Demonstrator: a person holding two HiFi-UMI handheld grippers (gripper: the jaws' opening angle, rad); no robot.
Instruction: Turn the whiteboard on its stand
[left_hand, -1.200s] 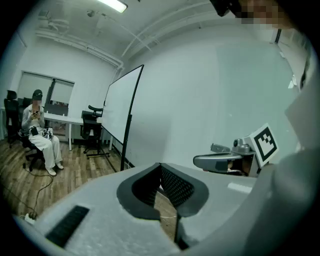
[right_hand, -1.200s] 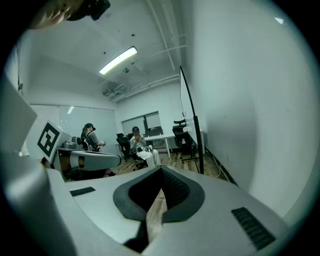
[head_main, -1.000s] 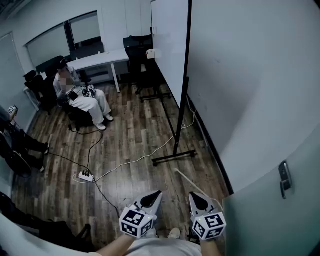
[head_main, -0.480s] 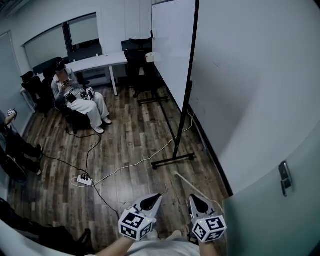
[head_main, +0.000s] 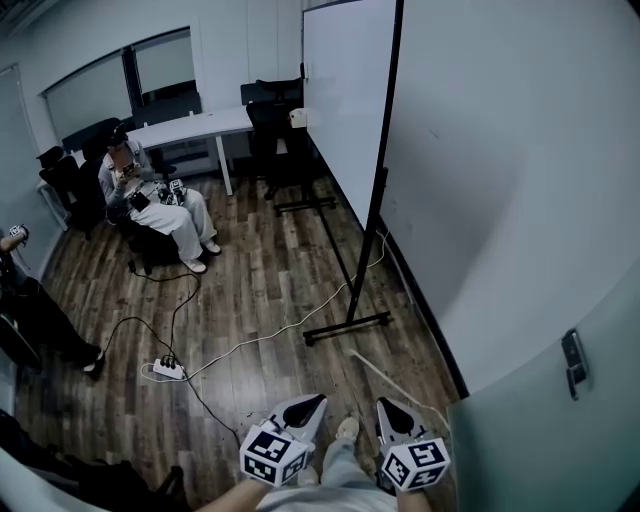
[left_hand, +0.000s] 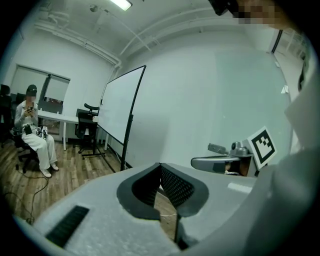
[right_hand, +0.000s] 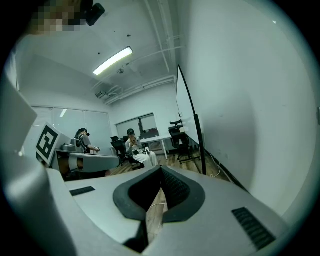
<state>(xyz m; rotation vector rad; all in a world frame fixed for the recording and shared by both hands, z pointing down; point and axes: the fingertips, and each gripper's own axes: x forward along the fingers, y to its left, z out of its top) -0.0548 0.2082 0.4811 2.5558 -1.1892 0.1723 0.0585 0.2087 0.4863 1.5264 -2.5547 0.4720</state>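
Note:
The whiteboard stands edge-on along the right wall, a white panel in a black frame on a post with a floor foot. It also shows in the left gripper view and the right gripper view. My left gripper and right gripper are held low and close to my body, well short of the stand. Both are shut with nothing between the jaws, tips meeting in the left gripper view and in the right gripper view.
A person sits on a chair beside a white desk. An office chair stands behind the board. A power strip and cables lie across the wooden floor. Another person is at the left edge. A door handle is at the right.
The view has shifted slightly toward the board. My leg and shoe now show between the grippers. The person at the left edge has moved. The whiteboard has not turned.

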